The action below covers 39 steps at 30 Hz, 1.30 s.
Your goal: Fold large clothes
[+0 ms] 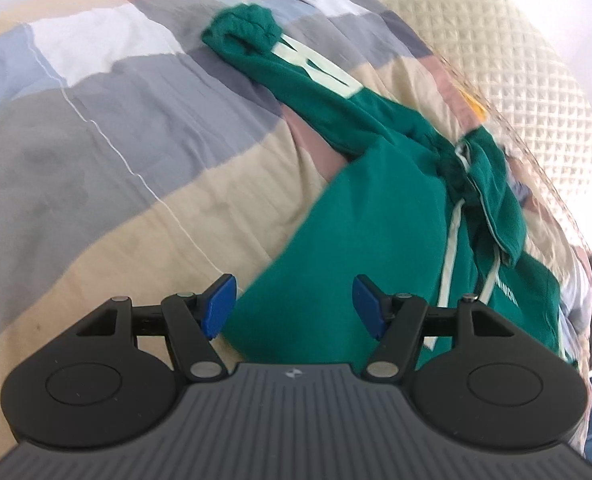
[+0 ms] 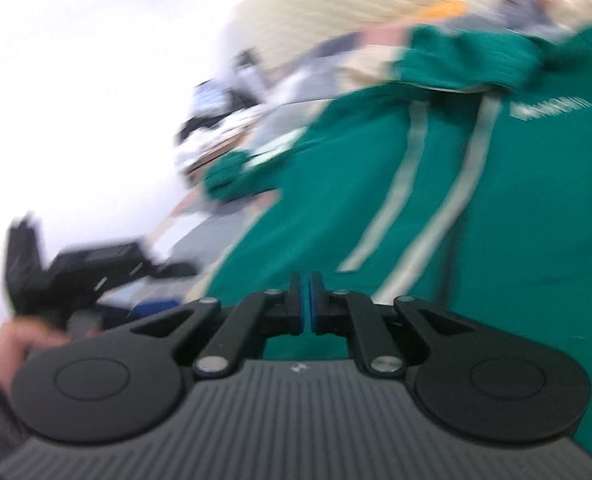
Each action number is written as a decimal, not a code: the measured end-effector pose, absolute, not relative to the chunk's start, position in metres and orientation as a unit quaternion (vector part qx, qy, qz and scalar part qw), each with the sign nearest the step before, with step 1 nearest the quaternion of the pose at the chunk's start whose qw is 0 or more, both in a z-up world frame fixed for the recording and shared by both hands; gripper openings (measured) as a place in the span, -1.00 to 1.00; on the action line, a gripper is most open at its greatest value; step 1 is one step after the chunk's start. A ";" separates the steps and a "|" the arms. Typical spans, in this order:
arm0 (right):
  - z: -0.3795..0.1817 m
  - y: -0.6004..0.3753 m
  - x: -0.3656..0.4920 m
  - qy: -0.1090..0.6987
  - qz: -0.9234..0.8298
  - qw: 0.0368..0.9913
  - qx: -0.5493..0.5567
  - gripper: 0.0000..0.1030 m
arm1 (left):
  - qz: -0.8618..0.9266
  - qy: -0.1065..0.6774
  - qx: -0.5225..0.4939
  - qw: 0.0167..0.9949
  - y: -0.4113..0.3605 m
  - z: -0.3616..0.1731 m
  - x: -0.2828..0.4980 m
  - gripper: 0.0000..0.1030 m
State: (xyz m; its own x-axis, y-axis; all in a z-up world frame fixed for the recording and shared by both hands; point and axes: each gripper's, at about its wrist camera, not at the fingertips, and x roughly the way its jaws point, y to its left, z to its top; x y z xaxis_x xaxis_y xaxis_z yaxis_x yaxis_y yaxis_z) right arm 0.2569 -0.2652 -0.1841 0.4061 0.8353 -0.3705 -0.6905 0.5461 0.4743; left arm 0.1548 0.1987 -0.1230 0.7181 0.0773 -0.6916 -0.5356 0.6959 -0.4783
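Green hooded sweatshirt with pale drawstrings (image 1: pixel 376 208): spread on a striped patchwork bed quilt (image 1: pixel 95 128). Left gripper (image 1: pixel 293 306): jaws released, hovering above the hem. Right gripper (image 2: pixel 306 304): jaws clenched, sweatshirt directly beyond them; whether cloth is pinched, cannot tell.

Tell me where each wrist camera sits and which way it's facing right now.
Left wrist: behind the open left tongs, looking down over the green hoodie on the patchwork quilt.
Right wrist: behind the shut right tongs, blurred, close to the hoodie's pale drawstrings; a hand shows at left.
Shared: the hoodie and the quilted cream cover.
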 end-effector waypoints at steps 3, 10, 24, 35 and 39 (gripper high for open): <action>-0.185 -0.240 0.235 0.283 0.498 0.818 0.060 -0.03 | 0.189 0.326 -0.363 0.852 0.209 -0.125 0.155 0.35; -0.201 -0.196 0.195 0.256 0.520 0.806 -0.121 0.08 | 0.194 0.348 -0.365 0.841 0.218 -0.135 0.163 0.35; -0.173 -0.233 0.269 0.259 0.433 0.863 0.026 -0.79 | 0.065 0.280 -0.432 0.855 0.215 -0.136 0.182 0.37; -0.240 -0.301 0.353 0.387 0.331 0.804 0.306 -0.79 | -0.038 0.292 -0.389 0.873 0.171 -0.153 0.221 0.37; -0.240 -0.296 0.350 0.386 0.329 0.807 0.302 -0.78 | -0.038 0.320 -0.362 0.875 0.152 -0.172 0.235 0.37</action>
State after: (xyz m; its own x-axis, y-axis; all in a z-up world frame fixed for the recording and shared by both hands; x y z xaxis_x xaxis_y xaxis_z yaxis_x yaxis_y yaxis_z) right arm 0.3500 -0.2959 -0.2397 0.4855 0.7646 -0.4239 -0.2987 0.6007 0.7416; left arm 0.2355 0.1522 -0.1715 0.7925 -0.2990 -0.5315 -0.1646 0.7343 -0.6586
